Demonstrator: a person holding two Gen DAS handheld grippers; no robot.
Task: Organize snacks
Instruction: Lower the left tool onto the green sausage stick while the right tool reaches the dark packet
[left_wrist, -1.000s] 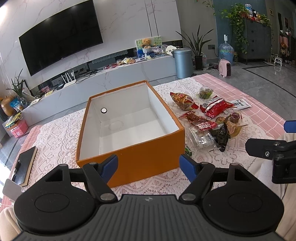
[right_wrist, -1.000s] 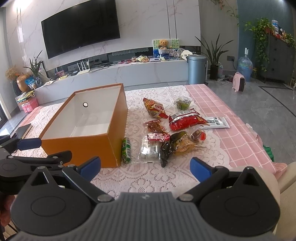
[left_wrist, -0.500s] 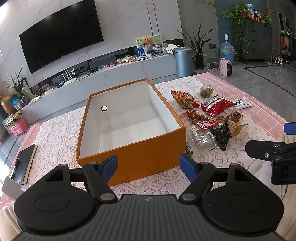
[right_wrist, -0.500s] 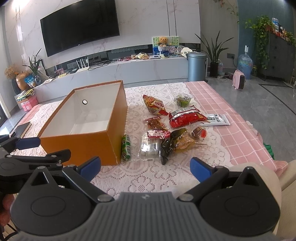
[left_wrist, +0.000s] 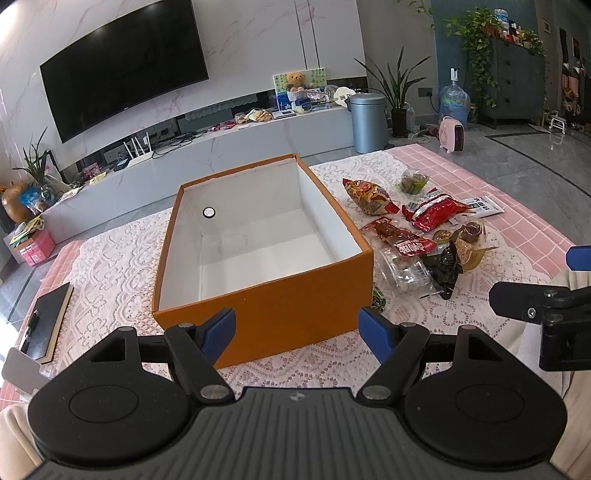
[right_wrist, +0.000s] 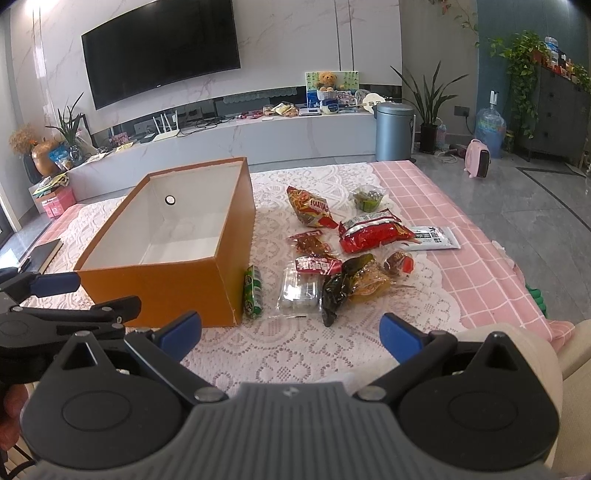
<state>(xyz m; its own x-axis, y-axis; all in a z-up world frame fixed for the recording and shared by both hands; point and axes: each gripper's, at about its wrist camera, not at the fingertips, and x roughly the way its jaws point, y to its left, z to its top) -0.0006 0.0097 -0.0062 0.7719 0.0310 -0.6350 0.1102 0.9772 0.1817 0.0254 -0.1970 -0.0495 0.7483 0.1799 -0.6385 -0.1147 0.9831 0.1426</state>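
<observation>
wall TV (right_wrist: 162, 48) | blue-grey bin (right_wrist: 394, 131) | black notebook (left_wrist: 46, 325) on lace cloth (left_wrist: 110, 266)

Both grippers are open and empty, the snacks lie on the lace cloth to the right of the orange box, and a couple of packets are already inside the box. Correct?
One thing is wrong: the orange box holds no packets; the left wrist view shows only its bare white inside. The rest stands: the left gripper and right gripper are open and empty, and the snacks lie on the lace cloth to the box's right.
</observation>
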